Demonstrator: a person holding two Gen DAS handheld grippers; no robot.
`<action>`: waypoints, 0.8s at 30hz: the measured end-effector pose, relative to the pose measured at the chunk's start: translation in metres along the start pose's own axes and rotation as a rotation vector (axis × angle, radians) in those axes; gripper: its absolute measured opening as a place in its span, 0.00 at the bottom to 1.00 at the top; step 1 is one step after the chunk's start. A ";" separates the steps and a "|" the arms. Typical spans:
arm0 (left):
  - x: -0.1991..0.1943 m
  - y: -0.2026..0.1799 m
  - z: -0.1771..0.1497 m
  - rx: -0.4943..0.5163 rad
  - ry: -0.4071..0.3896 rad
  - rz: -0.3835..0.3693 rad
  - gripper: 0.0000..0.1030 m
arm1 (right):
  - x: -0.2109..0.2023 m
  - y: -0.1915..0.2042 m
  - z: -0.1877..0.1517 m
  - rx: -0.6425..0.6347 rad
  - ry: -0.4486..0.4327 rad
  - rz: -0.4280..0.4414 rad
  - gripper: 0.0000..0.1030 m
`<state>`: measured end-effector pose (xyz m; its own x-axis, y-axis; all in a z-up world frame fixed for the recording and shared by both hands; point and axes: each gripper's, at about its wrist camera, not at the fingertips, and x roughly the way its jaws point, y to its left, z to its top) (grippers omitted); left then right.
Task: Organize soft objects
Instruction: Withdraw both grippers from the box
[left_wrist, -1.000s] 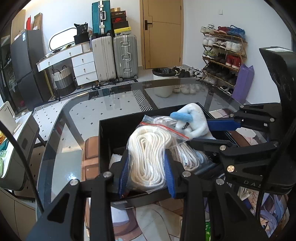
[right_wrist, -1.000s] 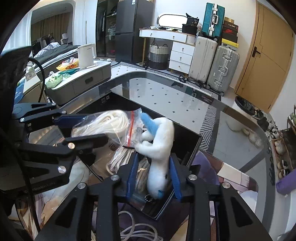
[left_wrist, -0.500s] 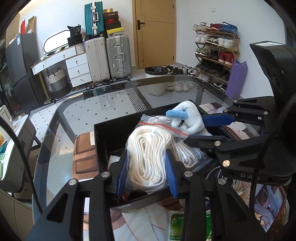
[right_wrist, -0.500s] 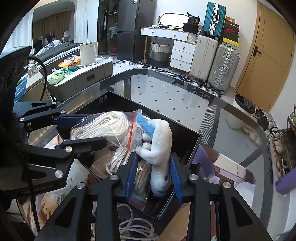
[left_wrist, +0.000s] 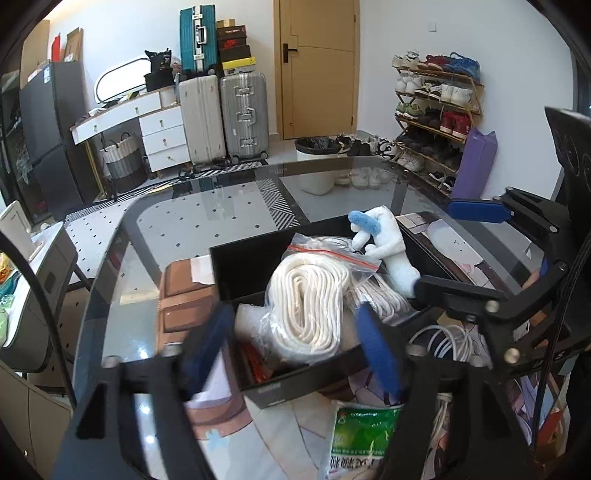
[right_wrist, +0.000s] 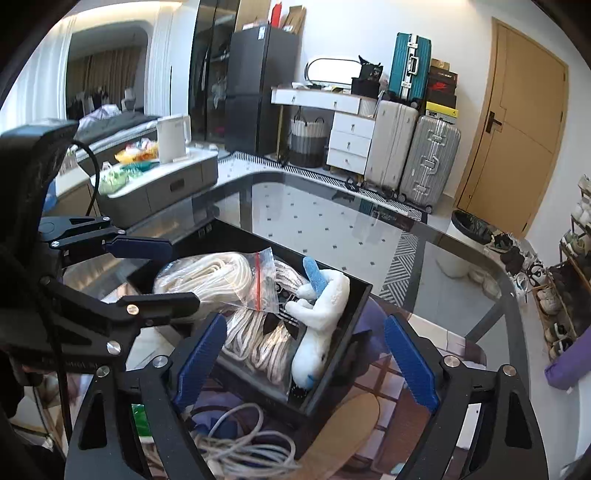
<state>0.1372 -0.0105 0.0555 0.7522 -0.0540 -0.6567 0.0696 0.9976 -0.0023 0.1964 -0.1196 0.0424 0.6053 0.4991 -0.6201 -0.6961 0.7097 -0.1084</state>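
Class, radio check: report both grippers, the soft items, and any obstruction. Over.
Left gripper open, right gripper open. Bagged rope and plush toy lying in black bin. Loose cable coiled on table before bin.

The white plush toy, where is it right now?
The white plush toy lies in the black box, along its right wall beside the bagged white rope, between the open right tongs.

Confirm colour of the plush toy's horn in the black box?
Blue horn on a white plush toy; clearest in the right wrist view.
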 end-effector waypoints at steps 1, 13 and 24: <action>-0.003 0.001 0.000 -0.006 -0.011 0.008 0.87 | -0.004 -0.001 -0.003 0.001 -0.002 -0.008 0.92; -0.031 0.002 -0.022 -0.040 -0.043 0.035 1.00 | -0.044 0.002 -0.039 0.084 -0.018 -0.017 0.99; -0.036 -0.004 -0.047 -0.029 -0.022 0.039 1.00 | -0.053 0.008 -0.080 0.180 0.021 0.028 0.99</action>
<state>0.0789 -0.0105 0.0433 0.7680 -0.0152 -0.6402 0.0209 0.9998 0.0013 0.1275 -0.1798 0.0116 0.5776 0.5107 -0.6369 -0.6308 0.7744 0.0489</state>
